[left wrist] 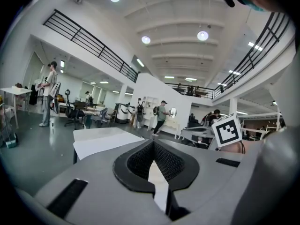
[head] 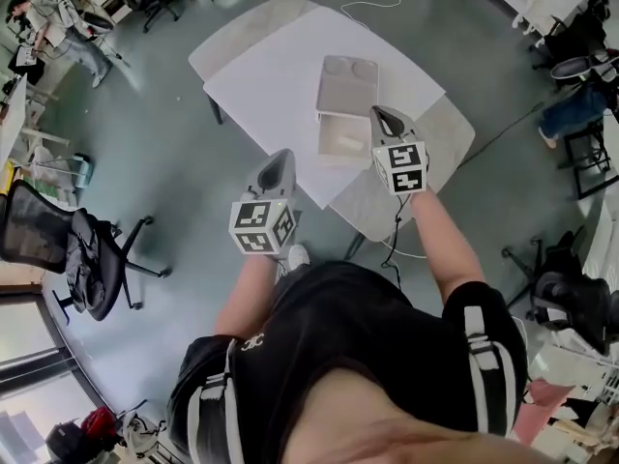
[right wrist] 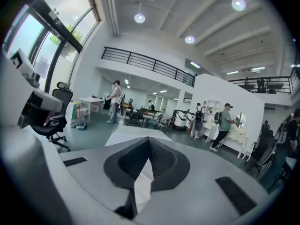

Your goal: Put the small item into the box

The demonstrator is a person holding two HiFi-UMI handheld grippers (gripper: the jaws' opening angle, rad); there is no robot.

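Grey left gripper [head: 279, 167] first, at about 11 o'clock from where I'm standing. It's held up off the counter [head: 271, 75] with its nose towards the near edge. In its own view the gripper [left wrist: 153, 146] is pressed together at the tips with nothing pinched between them, just a sliver of white counter showing through lower down.

Dead ahead at 12 o'clock is the box [head: 340, 143]. It sits near the middle of the counter with its lid [head: 346, 85] flipped open and lying flat on the far side. The inside looks pale and I honestly can't make out anything in it from up here.

Over at 1 o'clock, the right gripper [head: 387, 122] hangs just at the box's right edge, right beside the open tray. It's also squeezed fully together [right wrist: 149, 142] and it's empty.

As for the small item, I can't spot it anywhere, not on the counter and not in either gripper. It may be too tiny to show. My guess is it's either already in the box or not picked up yet, and I can't say which. If it's in there, closing the lid would be about all that's left.
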